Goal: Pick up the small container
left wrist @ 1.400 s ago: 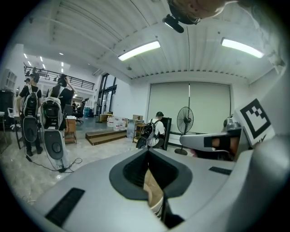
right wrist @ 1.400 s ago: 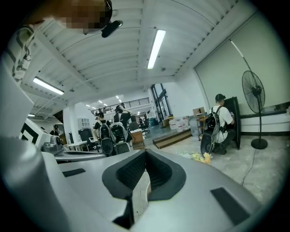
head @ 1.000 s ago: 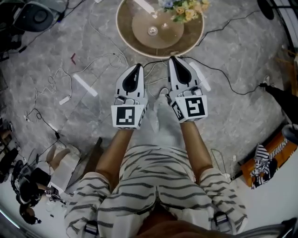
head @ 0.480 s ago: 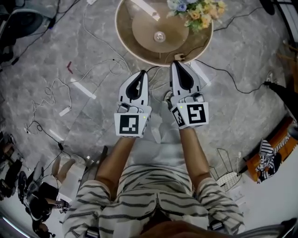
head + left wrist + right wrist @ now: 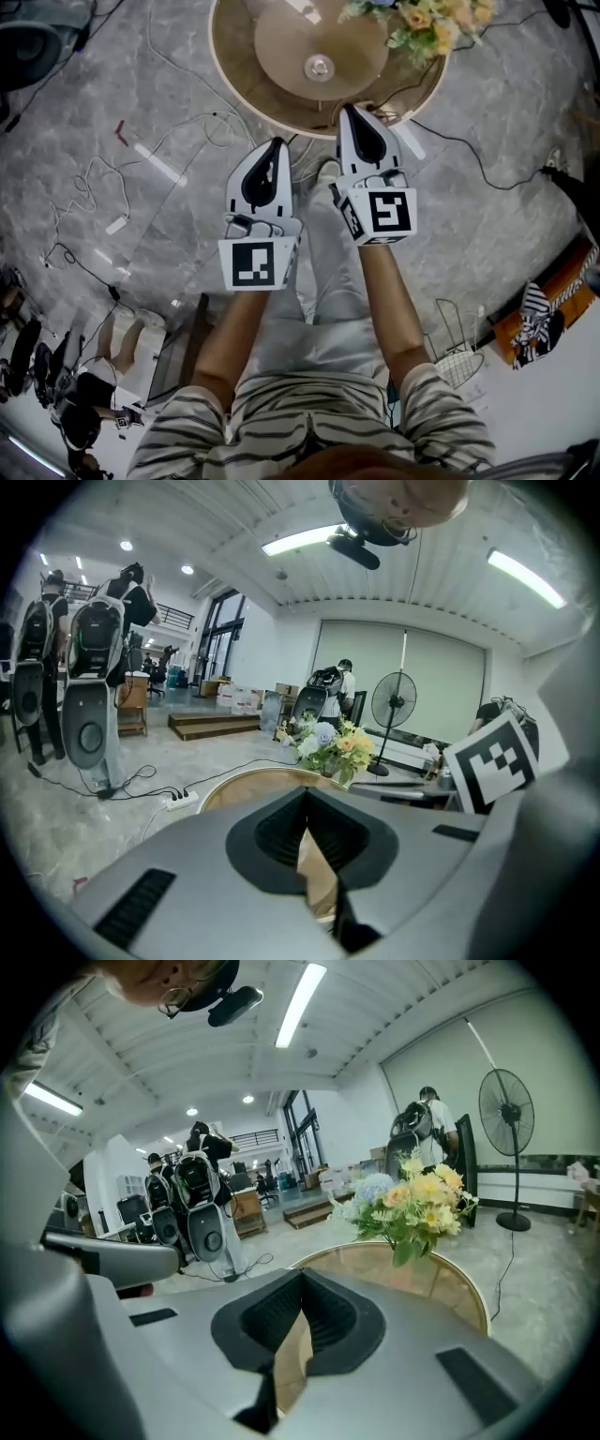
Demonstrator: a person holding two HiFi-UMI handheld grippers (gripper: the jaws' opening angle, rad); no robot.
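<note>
On the table, dead centre: small container [image 5: 319, 66], a small round shiny piece on the inner disc of the round table [image 5: 234, 66]. Nothing touches it.
Table far edge: flowers [image 5: 431, 19], yellow, white and pale blue, near the rim and well apart from the container.
Left gripper [image 5: 277, 142]: jaws closed tip to tip and holding nothing. Its own view [image 5: 307, 799] shows only tan tabletop through the slit behind the tips.
Left position: in the head view the tip sits just short of the table's near rim, over the floor, pointing towards the table.
Right gripper [image 5: 349, 109]: jaws fully closed and empty. Its view [image 5: 302, 1277] has the same closed slit, with table and flowers beyond.
Right position: in the head view the tip overlaps the near rim and reaches further forward than the left one. Still well apart from the container.
Spacing: grippers side by side, apart, roughly parallel.
Marker cubes: left cube [image 5: 255, 264] and right cube [image 5: 389, 214] face up at the camera.
Operator: bare forearms, striped top [image 5: 309, 427], standing just in front of the table.
Floor: grey marble look, loose cables [image 5: 94, 178] on the left, wire basket [image 5: 459, 352] on the right.
Background: standing fan [image 5: 506, 1110] behind the table.
</note>
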